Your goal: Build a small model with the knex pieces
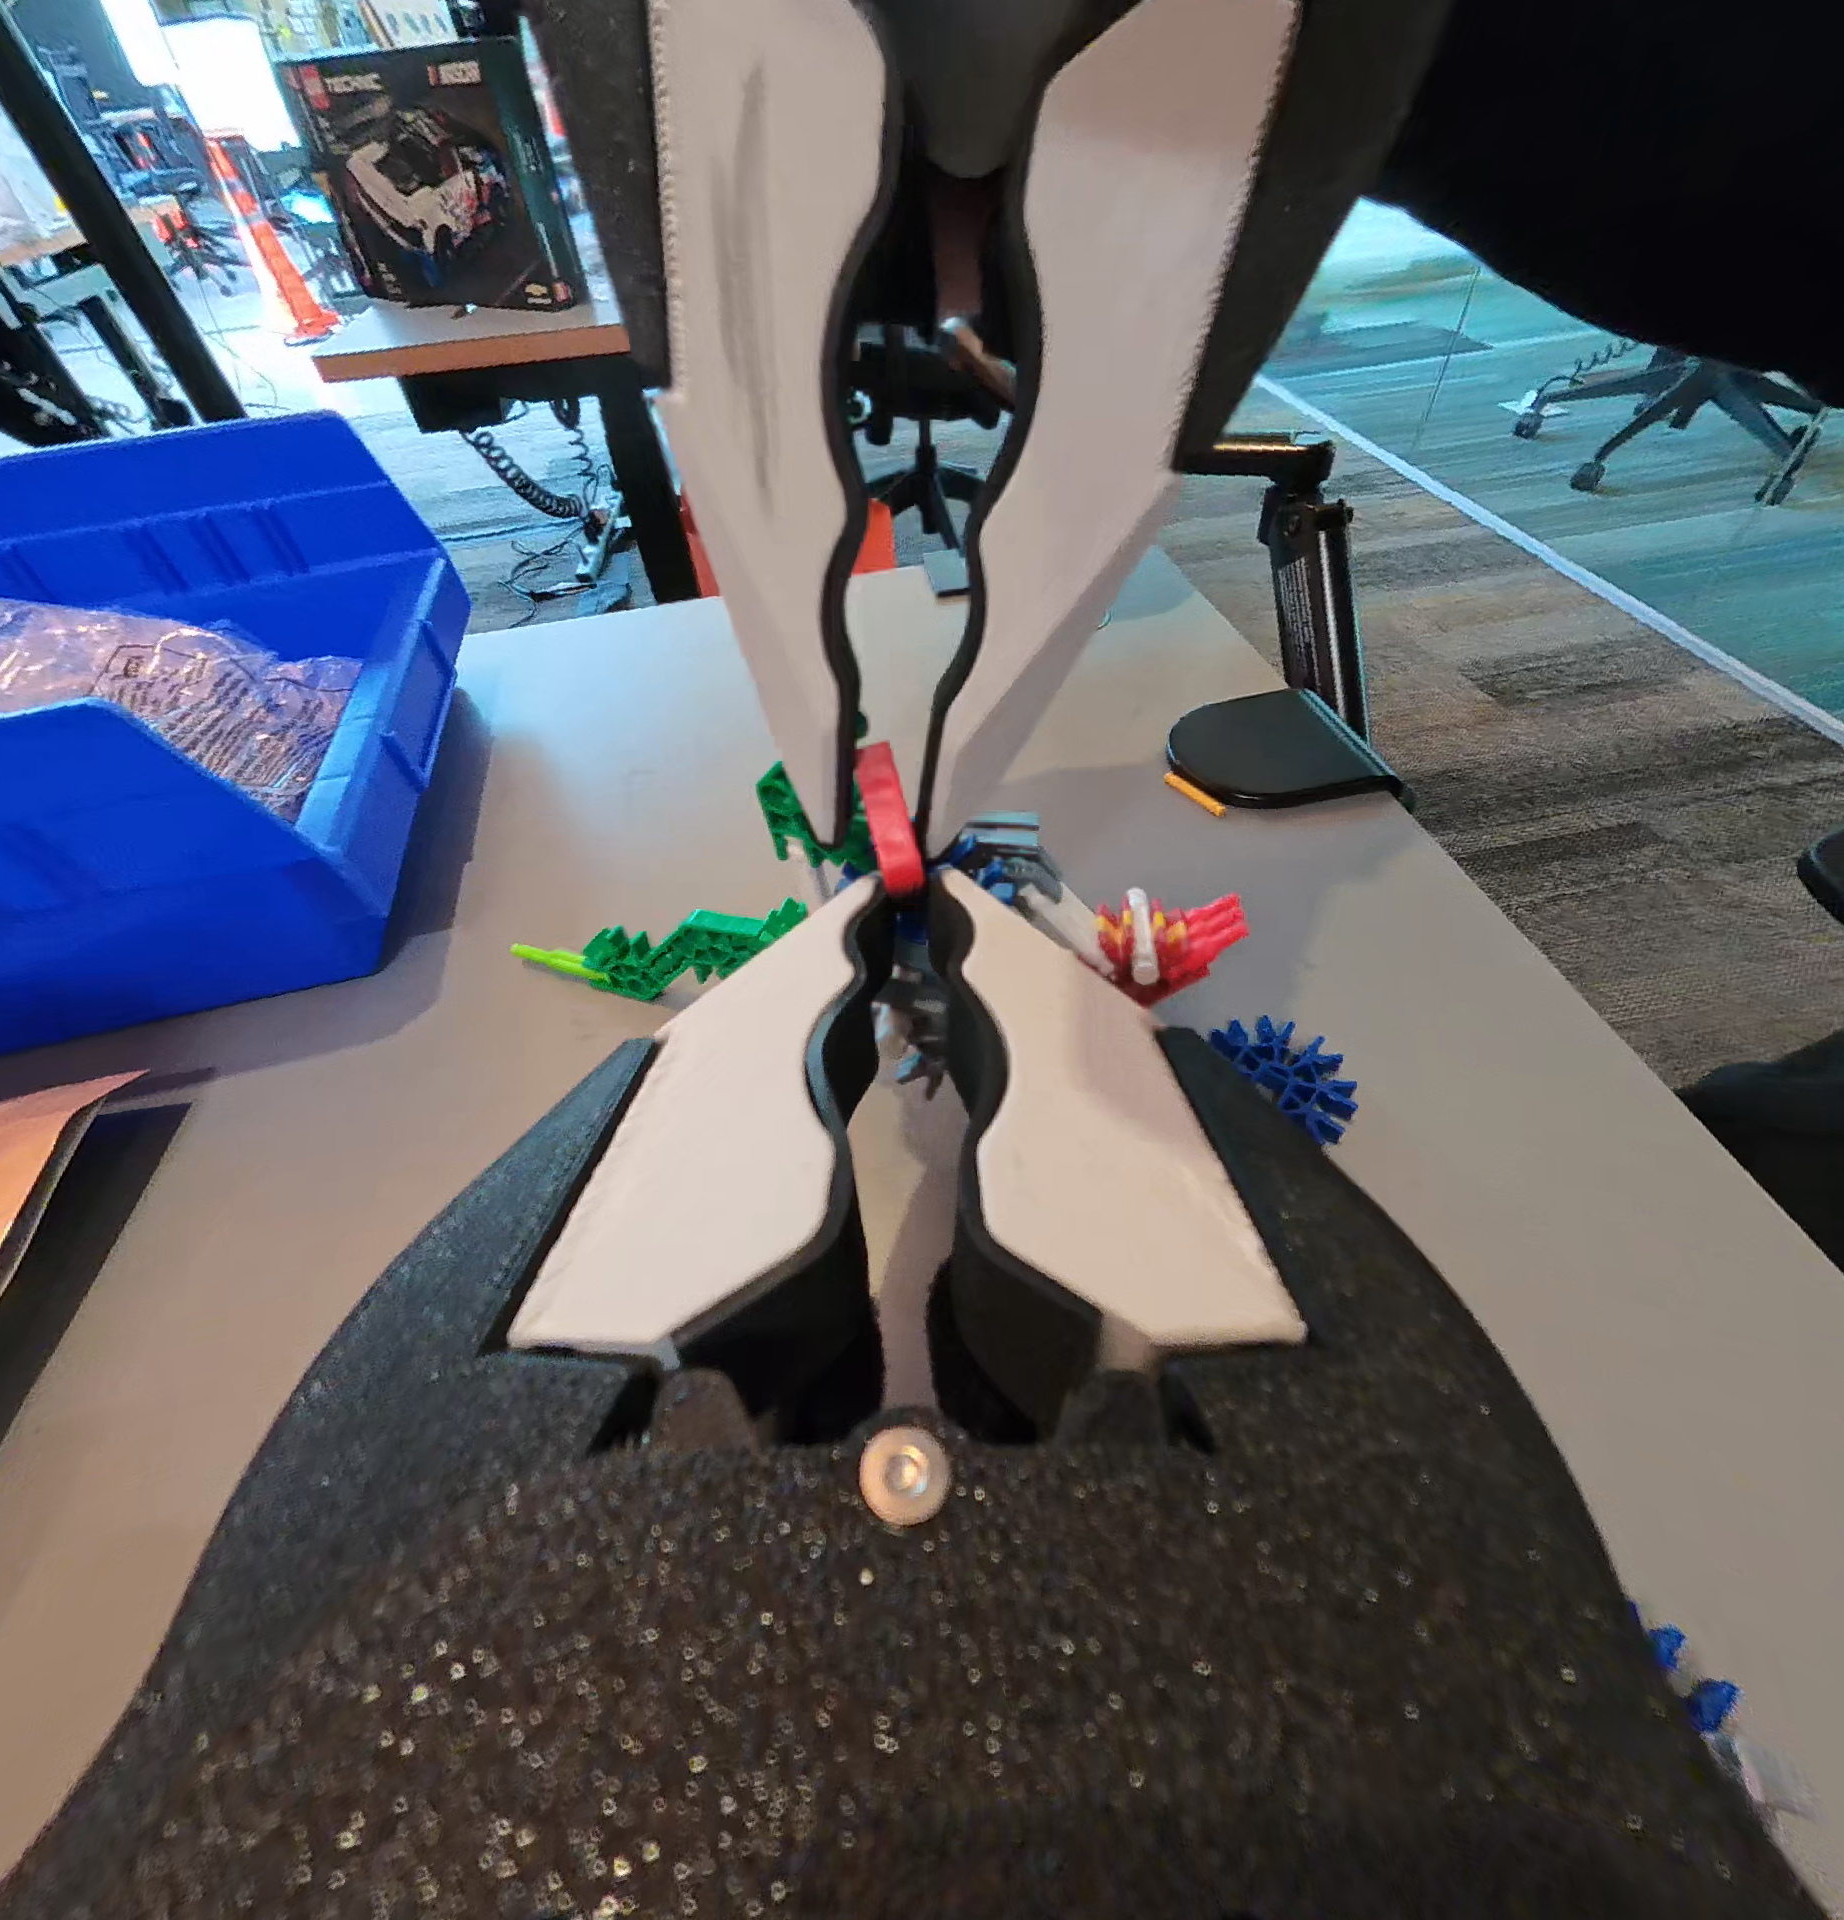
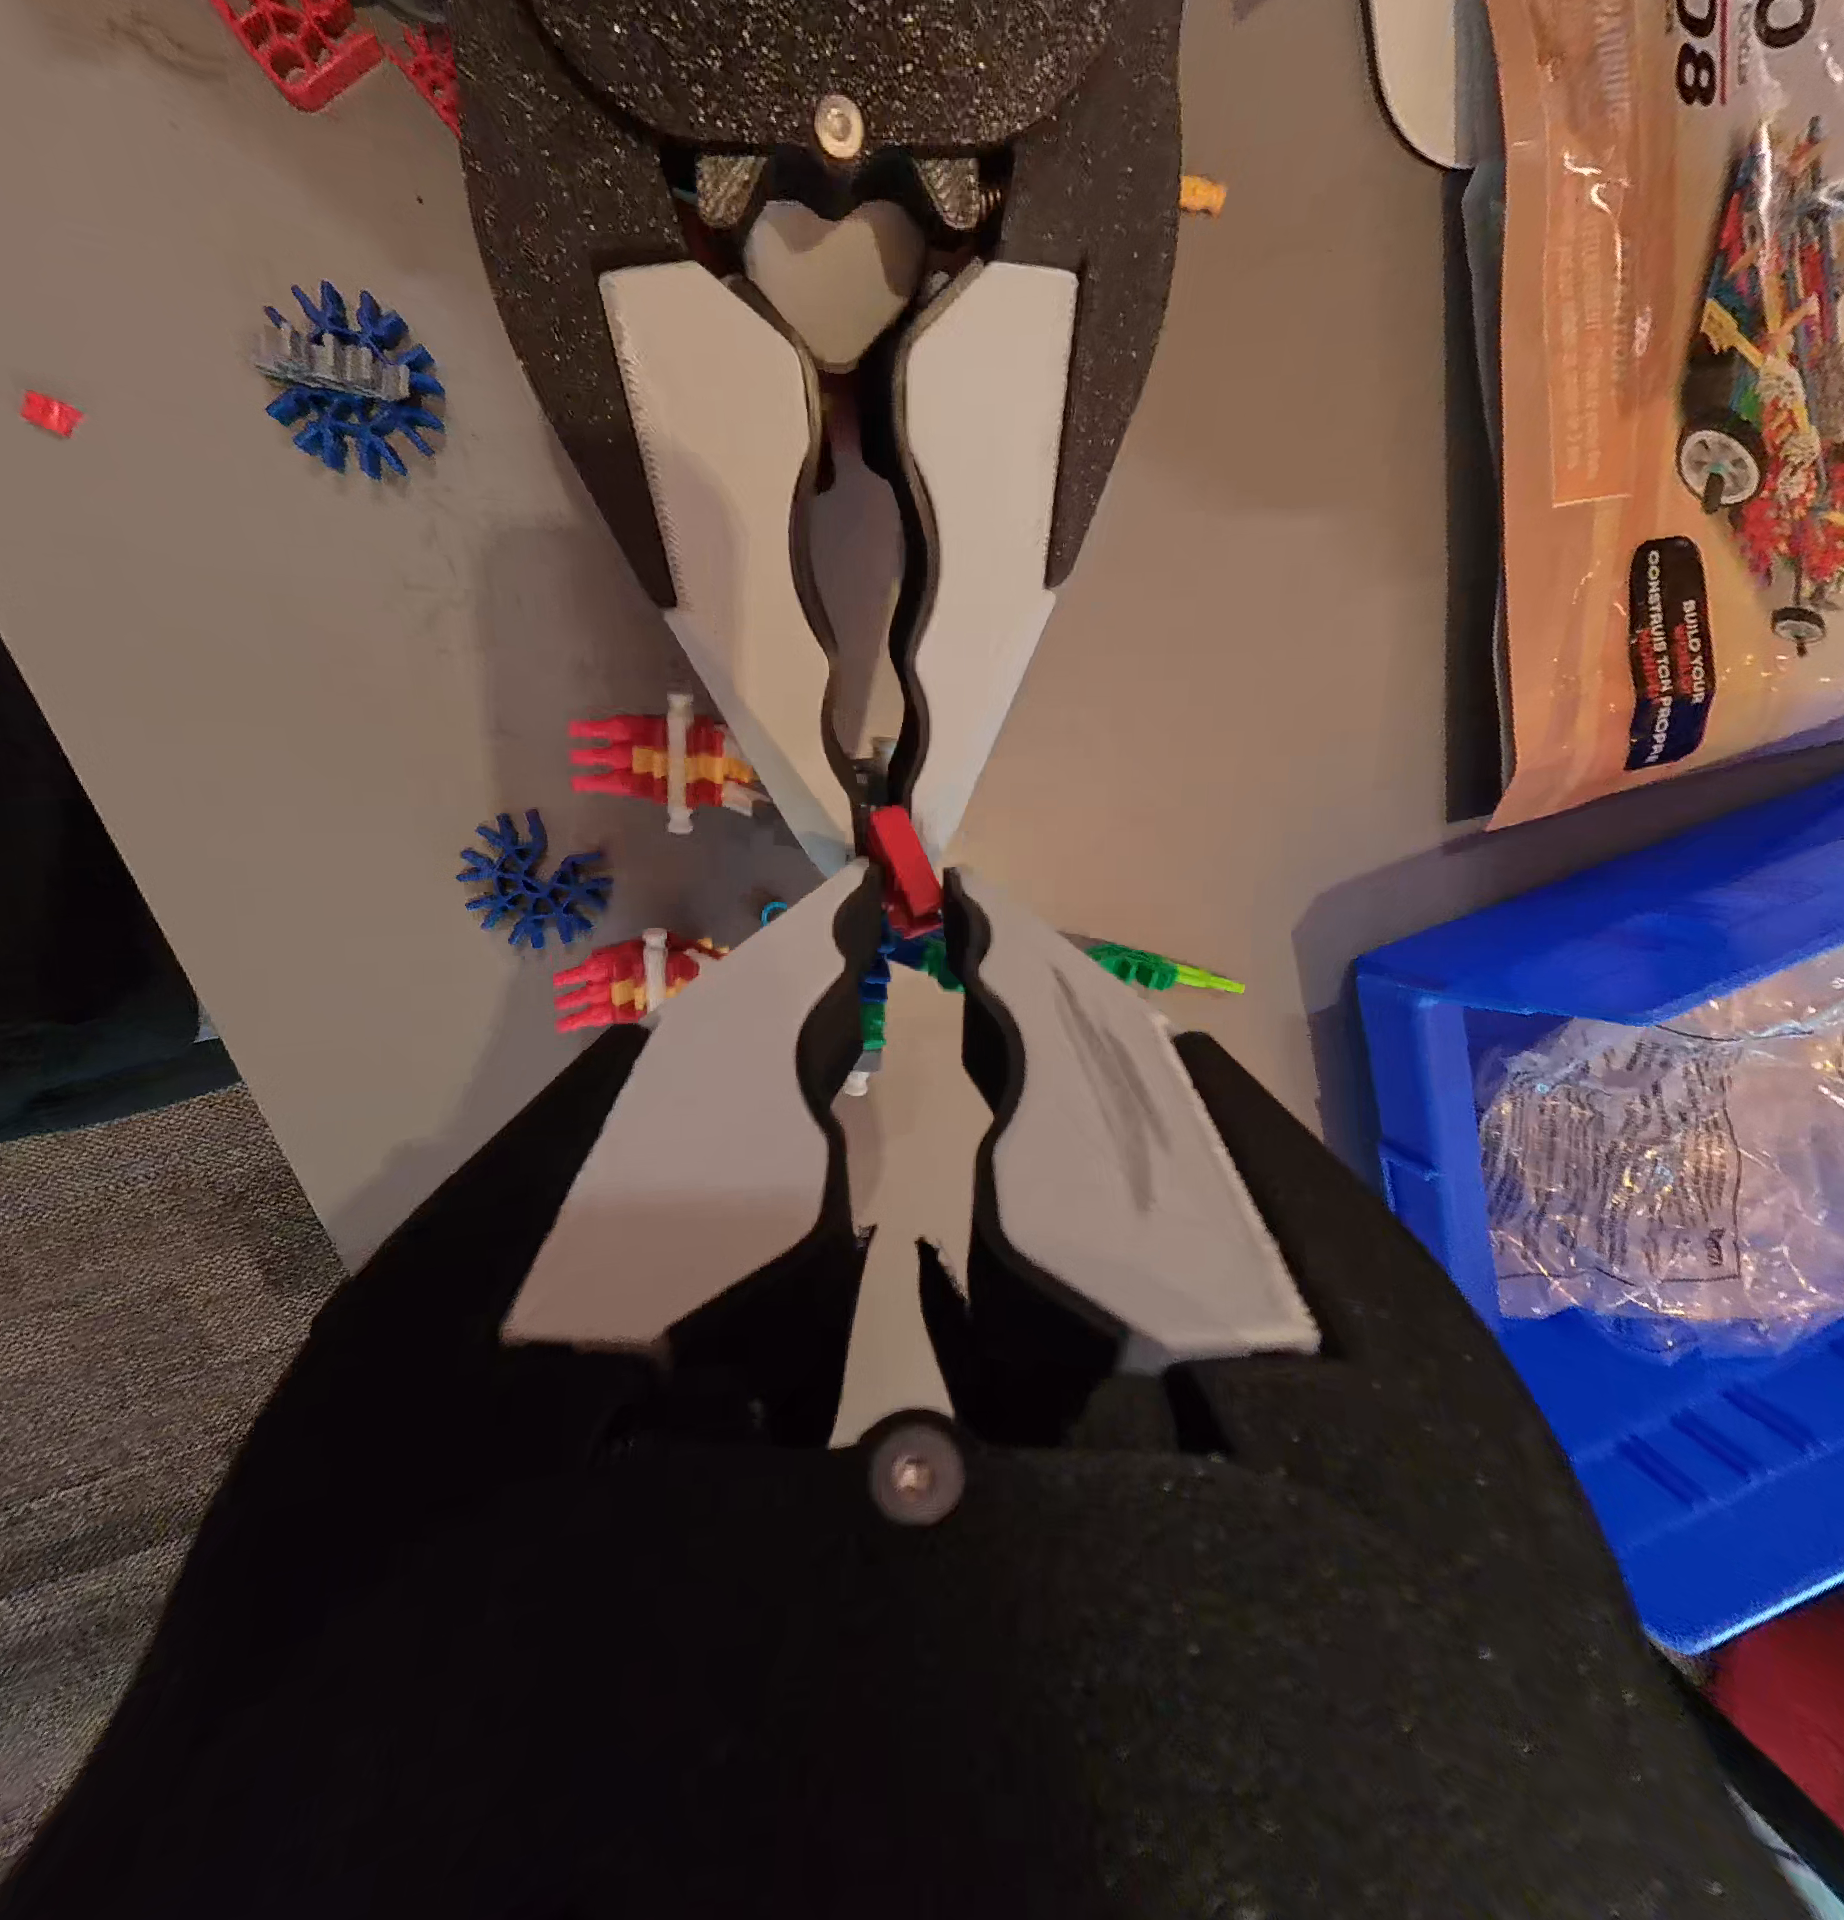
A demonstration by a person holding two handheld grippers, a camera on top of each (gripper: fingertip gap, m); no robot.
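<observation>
Both claws hide red piece (image 1: 890,831).

Blue bin (image 1: 201,717) beside toy clutter (image 1: 1167,935)

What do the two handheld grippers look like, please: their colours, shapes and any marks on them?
The two look alike. The left gripper has a black, grainy, speckled body with a silver screw at its middle, and two flat white fingers that taper to points, edged inside with wavy black pads. The right gripper is built the same; one of its white fingers carries grey smudges. No cables or sleeves show.
</observation>
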